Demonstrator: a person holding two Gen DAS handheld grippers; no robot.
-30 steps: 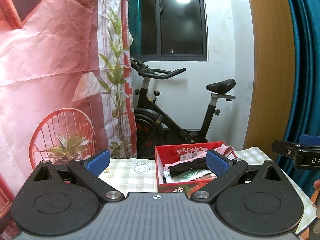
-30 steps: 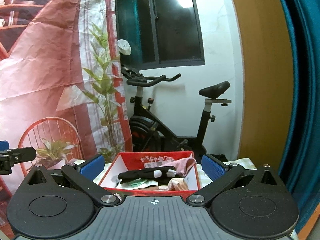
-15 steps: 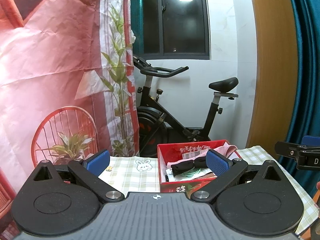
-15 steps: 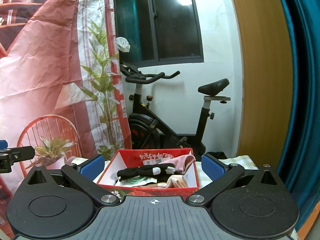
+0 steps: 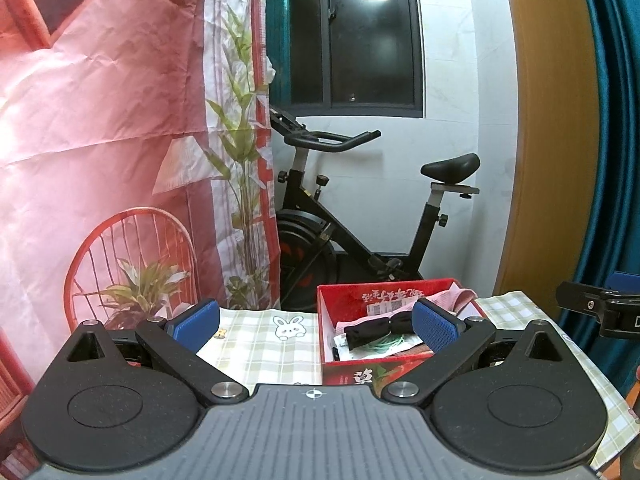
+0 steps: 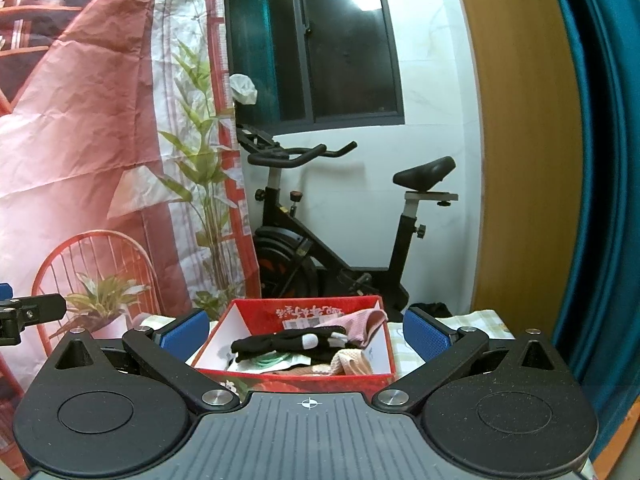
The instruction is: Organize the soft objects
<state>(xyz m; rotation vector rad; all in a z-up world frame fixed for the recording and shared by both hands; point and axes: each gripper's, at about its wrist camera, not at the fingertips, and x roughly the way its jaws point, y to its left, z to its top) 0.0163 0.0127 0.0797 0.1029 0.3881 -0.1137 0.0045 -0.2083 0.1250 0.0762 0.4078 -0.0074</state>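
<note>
The left gripper had its fingers spread wide, and they held nothing and touched nothing. The pads were blue, with a fine ribbed rubber face, on black plastic links. In the left wrist view one pad stood in front of the red box, at the lower right of centre, and the other stood over the checked cloth at the lower left.

The right gripper was also wide apart and empty, and its fingers stood one at each side of the same box, at the lower centre of the right wrist view. I could not tell if they were above it or only before it.

The box was of red cardboard, white inside, with white printed characters on its far wall. In it lay the soft things: a black glove with pale fingertips across the top, a pink ribbed cloth hanging over the far right rim, a coil of green cord and a beige knitted piece at the near side.

The box stood on the tabletop, which was covered by the thin green and white cloth with a printed rabbit.

Behind it, at the centre of both frames, a black exercise bike stood against a white wall. A creased pink backdrop with printed plants filled the left side.
</note>
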